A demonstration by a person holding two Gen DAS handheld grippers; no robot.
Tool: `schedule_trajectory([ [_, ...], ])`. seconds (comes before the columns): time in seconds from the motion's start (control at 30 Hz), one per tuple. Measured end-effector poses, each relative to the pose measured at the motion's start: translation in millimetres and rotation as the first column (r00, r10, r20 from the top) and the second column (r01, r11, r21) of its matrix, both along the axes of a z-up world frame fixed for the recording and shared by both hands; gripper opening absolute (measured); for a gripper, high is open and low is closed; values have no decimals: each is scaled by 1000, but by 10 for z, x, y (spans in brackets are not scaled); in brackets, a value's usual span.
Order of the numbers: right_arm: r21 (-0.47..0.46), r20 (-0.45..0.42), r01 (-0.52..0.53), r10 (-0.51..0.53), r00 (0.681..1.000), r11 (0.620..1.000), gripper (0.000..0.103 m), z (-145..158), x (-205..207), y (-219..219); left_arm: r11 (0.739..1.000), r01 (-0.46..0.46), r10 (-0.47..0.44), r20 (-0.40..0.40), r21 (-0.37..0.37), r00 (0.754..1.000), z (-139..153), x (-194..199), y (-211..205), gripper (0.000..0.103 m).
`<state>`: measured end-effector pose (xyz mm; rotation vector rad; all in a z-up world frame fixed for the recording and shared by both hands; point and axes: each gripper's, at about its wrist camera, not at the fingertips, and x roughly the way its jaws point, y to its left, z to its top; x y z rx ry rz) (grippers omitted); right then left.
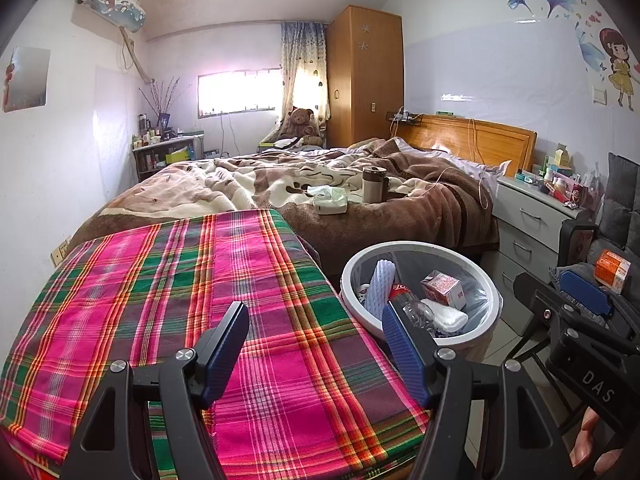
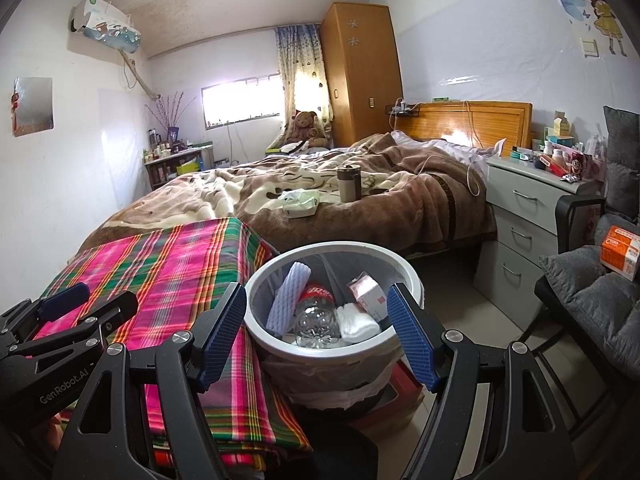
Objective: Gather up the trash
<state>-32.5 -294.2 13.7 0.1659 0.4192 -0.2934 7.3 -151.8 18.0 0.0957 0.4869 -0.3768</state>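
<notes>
The left gripper (image 1: pixel 316 346) hangs with its jaws apart and nothing between them, over a plaid cloth (image 1: pixel 200 300) spread on a table. The right gripper (image 2: pixel 316 336) is likewise spread and empty; it points at the bin (image 2: pixel 412 276), whose near rim shows between its fingers.

The bin stands just beside the cloth's right edge, lined with a clear bag. In it lie a clear bottle (image 2: pixel 316 316) with a red label, a white ribbed foam piece (image 2: pixel 286 300) leaning at the left, a small red-and-white carton (image 2: pixel 366 290) at the right, and a white wad (image 2: pixel 356 322) by the bottle. All of it sits just ahead of and below the right gripper, and to the right of the left one.

Further right, an orange box (image 2: pixel 620 252) rests on a grey-cushioned chair (image 2: pixel 588 300), well apart from both grippers.

Beyond, on the bed (image 2: pixel 400 208), lie a tissue pack (image 2: pixel 300 202) and an upright mug (image 2: pixel 349 183).
</notes>
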Motion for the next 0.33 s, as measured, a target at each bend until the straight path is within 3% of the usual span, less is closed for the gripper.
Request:
schedule_trajectory([
  [0.33,-1,-1,0,0,1000,1000,74,0,2,-2,1000,5,-5,-3,0,1000,-6,2,-18,69],
])
